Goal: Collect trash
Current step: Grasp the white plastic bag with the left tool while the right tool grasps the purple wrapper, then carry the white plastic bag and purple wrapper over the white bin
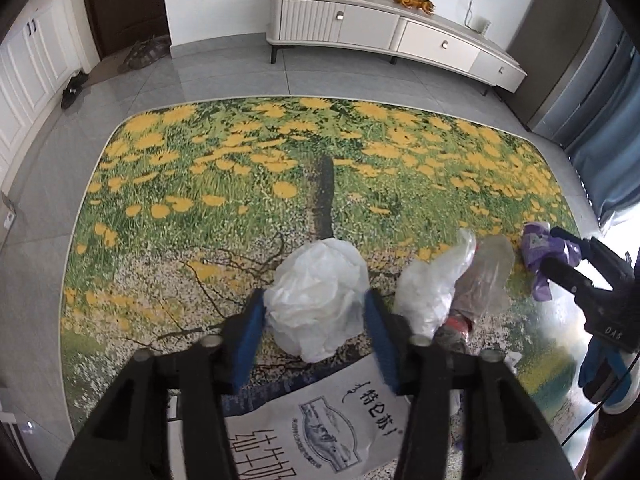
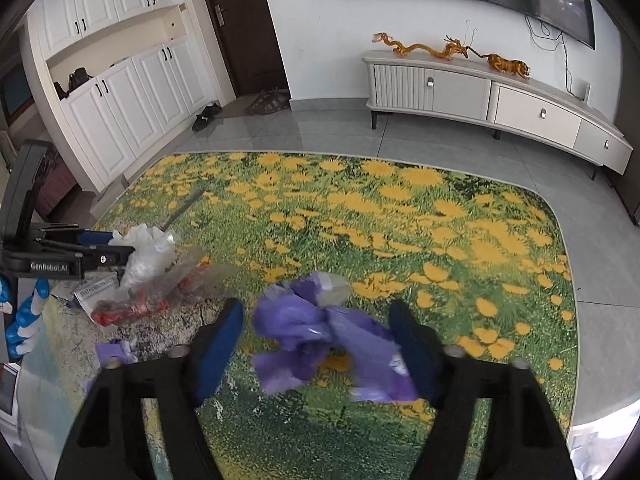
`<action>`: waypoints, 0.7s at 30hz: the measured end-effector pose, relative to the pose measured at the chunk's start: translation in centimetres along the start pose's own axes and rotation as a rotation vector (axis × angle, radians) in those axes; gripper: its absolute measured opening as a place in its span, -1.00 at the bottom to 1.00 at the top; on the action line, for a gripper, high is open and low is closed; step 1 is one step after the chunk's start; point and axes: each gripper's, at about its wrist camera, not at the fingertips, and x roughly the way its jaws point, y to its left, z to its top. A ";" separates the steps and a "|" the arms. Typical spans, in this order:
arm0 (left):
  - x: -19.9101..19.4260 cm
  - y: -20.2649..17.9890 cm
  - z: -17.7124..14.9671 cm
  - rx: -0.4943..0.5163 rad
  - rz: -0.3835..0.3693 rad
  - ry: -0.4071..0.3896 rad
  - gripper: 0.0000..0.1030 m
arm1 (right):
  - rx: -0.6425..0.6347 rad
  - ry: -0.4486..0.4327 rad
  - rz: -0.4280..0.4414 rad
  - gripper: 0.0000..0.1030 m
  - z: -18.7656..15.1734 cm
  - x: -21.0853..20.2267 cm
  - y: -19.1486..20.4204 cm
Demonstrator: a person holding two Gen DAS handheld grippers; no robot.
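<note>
From the left wrist, the left tongs (image 1: 316, 312) pinch a crumpled white plastic bag (image 1: 320, 296) on the flowered rug (image 1: 240, 184), blue pads touching both its sides; a printed white carton (image 1: 320, 432) lies under them, a clear wrapper (image 1: 436, 292) just beside, the right tongs (image 1: 560, 252) at the purple wrapper (image 1: 536, 248) near the edge. From the right wrist, the right tongs (image 2: 316, 332) stand spread around that purple wrapper (image 2: 320, 332); one pad touches it, the other stays apart; the left tongs (image 2: 120, 246) sit on the white bag (image 2: 148, 248).

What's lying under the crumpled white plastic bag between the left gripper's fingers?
The crumpled white plastic bag rests on the flowered rug, its near edge over a printed milk carton. Anything beneath its middle is hidden.
</note>
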 end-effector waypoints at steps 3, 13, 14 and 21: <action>0.1 0.5 -0.2 -0.024 -0.013 0.002 -0.39 | -0.004 -0.002 0.003 0.12 -0.1 -0.1 0.0; -1.3 1.1 -0.7 -0.090 -0.055 -0.057 -0.64 | 0.034 -0.006 0.019 0.02 -2.2 -1.9 -0.3; -1.6 1.1 -0.8 -0.092 -0.057 -0.066 -0.64 | 0.043 -0.009 0.020 0.02 -2.5 -2.5 -0.4; -5.5 0.9 -1.8 -0.096 -0.037 -0.148 -0.65 | 0.067 -0.037 0.014 0.02 -4.4 -6.2 0.2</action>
